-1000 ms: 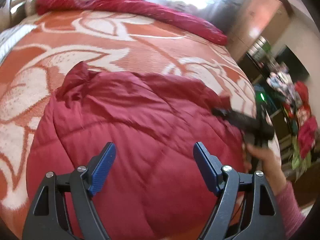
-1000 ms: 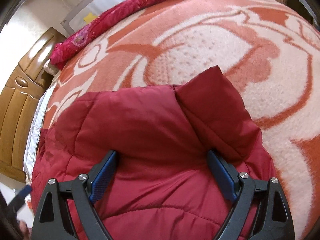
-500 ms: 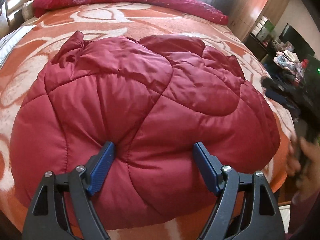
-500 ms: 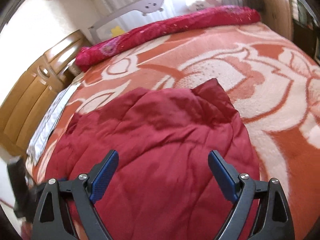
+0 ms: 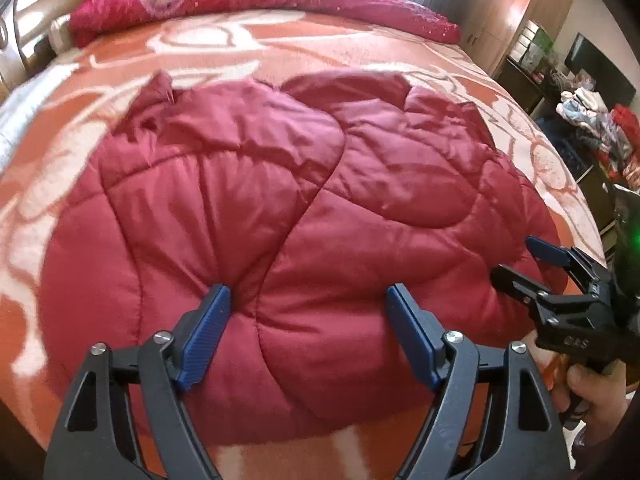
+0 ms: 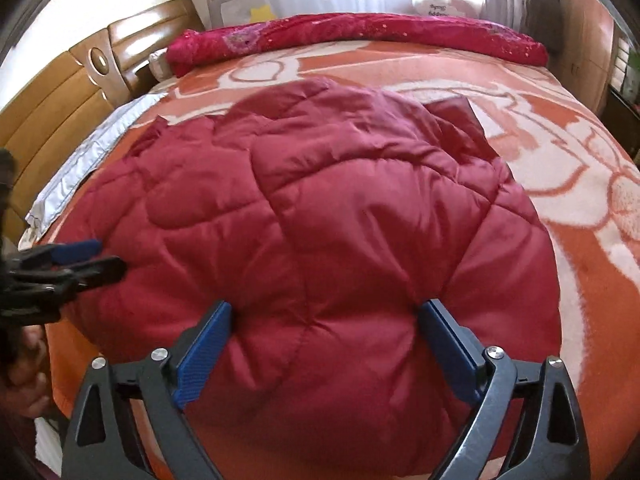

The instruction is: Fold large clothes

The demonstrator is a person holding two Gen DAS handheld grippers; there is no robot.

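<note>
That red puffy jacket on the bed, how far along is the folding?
The red quilted jacket already lies gathered into a rounded bundle on the orange blanket. Both the left gripper and right gripper are open at its near edge, holding nothing. A tidy final fold still seems left: wrinkled corners stick out at the far side.

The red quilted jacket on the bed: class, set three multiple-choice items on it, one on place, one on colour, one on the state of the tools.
1. Where does the red quilted jacket lie?
A. on the patterned bedspread
B. on the floor
C. on a chair

2. What colour are the tool pads?
A. green
B. blue
C. yellow

3. How do the left tool and right tool stand?
A. both shut on cloth
B. one shut
C. both open

Answers: 1 A, orange-and-cream bedspread shows all round it. 2 B, blue ribbed pads. 3 C, wide gaps between pads, no cloth pinched.
</note>
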